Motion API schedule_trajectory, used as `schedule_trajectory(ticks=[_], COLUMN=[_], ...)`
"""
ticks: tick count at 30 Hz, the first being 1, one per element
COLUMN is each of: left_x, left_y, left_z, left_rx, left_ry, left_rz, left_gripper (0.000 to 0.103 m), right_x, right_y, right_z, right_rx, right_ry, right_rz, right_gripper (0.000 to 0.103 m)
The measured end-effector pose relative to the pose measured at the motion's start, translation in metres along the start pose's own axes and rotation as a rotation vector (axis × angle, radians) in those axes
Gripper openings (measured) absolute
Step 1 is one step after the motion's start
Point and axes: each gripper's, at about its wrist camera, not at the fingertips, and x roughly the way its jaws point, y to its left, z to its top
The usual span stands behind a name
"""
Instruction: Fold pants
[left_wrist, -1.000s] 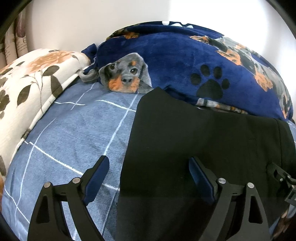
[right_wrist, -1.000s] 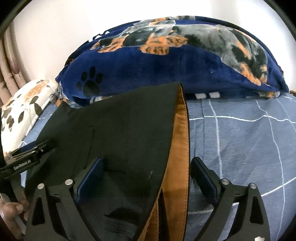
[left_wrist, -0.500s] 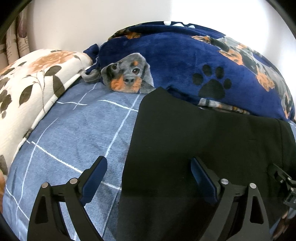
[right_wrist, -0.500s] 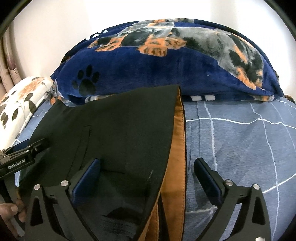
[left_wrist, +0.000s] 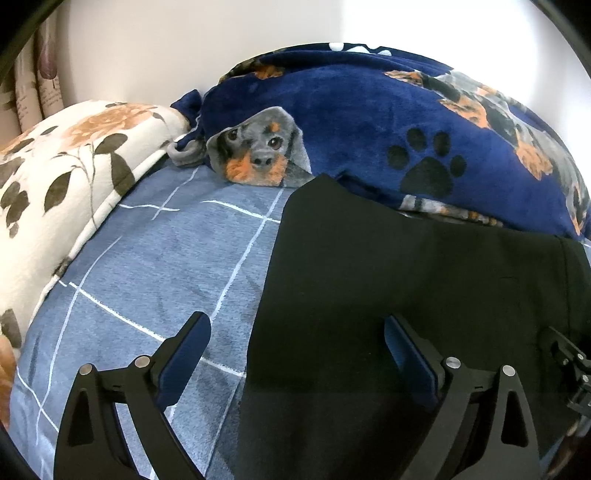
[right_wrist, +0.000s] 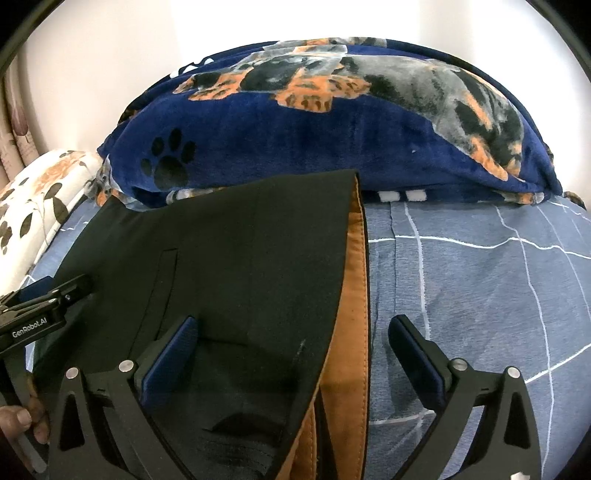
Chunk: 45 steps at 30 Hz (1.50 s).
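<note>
Black fabric: the pants (left_wrist: 388, 295) lie flat on the blue checked bedsheet (left_wrist: 155, 266), far edge touching the dog-print blanket (left_wrist: 351, 122).
Left view, gripper: the left gripper (left_wrist: 297, 354) hangs with its jaws spread wide, nothing between them; one finger is over the bedsheet, the other over the pants, so the pants' left edge runs between them.
Left view, surroundings: a floral pillow (left_wrist: 62, 177) sits left of the pants, against the blanket; the other gripper's black frame shows at the pants' right edge.
Right view, pants: the pants (right_wrist: 229, 266) show an orange-brown lining strip (right_wrist: 351, 314) along their right edge, with a pocket slit on the left part.
Right view, gripper: the right gripper (right_wrist: 291, 350) is spread wide and grips nothing; its left finger is over the pants, its right finger over the bedsheet (right_wrist: 480, 295), the lining strip between.
Right view, surroundings: the left gripper's frame (right_wrist: 40, 314) is over the pants' left side, with a hand (right_wrist: 26, 417) below it; the blanket (right_wrist: 332, 129) lies behind the pants.
</note>
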Motion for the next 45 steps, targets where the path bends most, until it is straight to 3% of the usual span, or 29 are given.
schedule_trajectory(ticks=[16, 20, 25, 29, 32, 38, 45], left_x=[-0.004, -0.016, -0.053, -0.088, -0.124, -0.194, -0.269], left_y=[-0.004, 0.000, 0.001, -0.001, -0.004, -0.006, -0.023], left_z=[-0.001, -0.002, -0.008, -0.015, -0.024, -0.040, -0.053], left_rx=[0.018, 0.003, 0.006, 0.056, 0.097, 0.099, 0.148], left_ry=[-0.015, -0.075, -0.151, -0.170, -0.216, -0.322, -0.427], left_rz=[0.022, 0.000, 0.052, 0.086, 0.144, 0.080, 0.077], left_gripper=[0.096, 0.096, 0.096, 0.096, 0.096, 0.103, 0.103], right_x=[0.002, 0.003, -0.005, -0.044, -0.083, -0.150, -0.207], right_y=[0.002, 0.005, 0.003, -0.002, -0.001, 0.007, 0.009], right_z=[0.000, 0.000, -0.001, -0.010, -0.025, -0.060, -0.072], right_rx=[-0.017, -0.035, -0.033, -0.007, -0.015, -0.054, -0.084], right_ry=[-0.001, 0.001, -0.011, -0.066, -0.115, -0.166, -0.243], right_rz=[-0.024, -0.050, -0.061, -0.045, 0.019, 0.114, 0.137], right_gripper=[0.102, 0.101, 0.102, 0.102, 0.102, 0.103, 0.103])
